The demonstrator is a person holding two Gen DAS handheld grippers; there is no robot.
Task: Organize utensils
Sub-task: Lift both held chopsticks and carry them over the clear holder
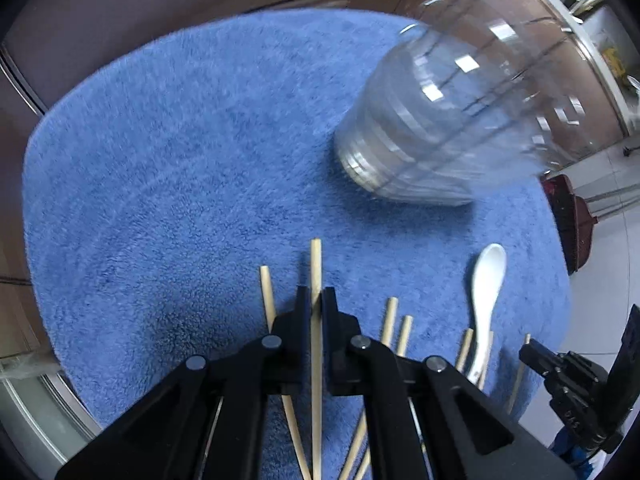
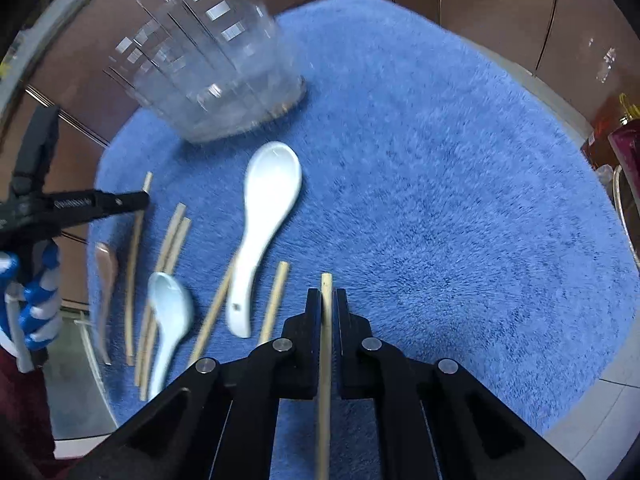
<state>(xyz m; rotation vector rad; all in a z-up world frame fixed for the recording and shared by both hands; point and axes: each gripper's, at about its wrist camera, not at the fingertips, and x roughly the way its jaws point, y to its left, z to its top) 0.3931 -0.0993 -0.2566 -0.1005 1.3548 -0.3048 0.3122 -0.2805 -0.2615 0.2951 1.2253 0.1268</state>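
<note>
My left gripper (image 1: 316,294) is shut on a wooden chopstick (image 1: 315,264) that sticks out past its fingertips, above the blue towel (image 1: 180,160). My right gripper (image 2: 329,296) is shut on another chopstick (image 2: 326,286). A clear plastic jar (image 1: 452,120) stands on the towel ahead and to the right of the left gripper; it also shows in the right wrist view (image 2: 216,68). Several loose chopsticks (image 2: 172,236) and white spoons (image 2: 268,204) lie on the towel. The left gripper also shows in the right wrist view (image 2: 120,200).
A pale blue spoon (image 2: 170,312) and a pinkish spoon (image 2: 106,264) lie near the towel's left edge. A brown tabletop (image 2: 480,0) surrounds the towel. A dark red object (image 1: 568,220) stands beyond the towel's right edge.
</note>
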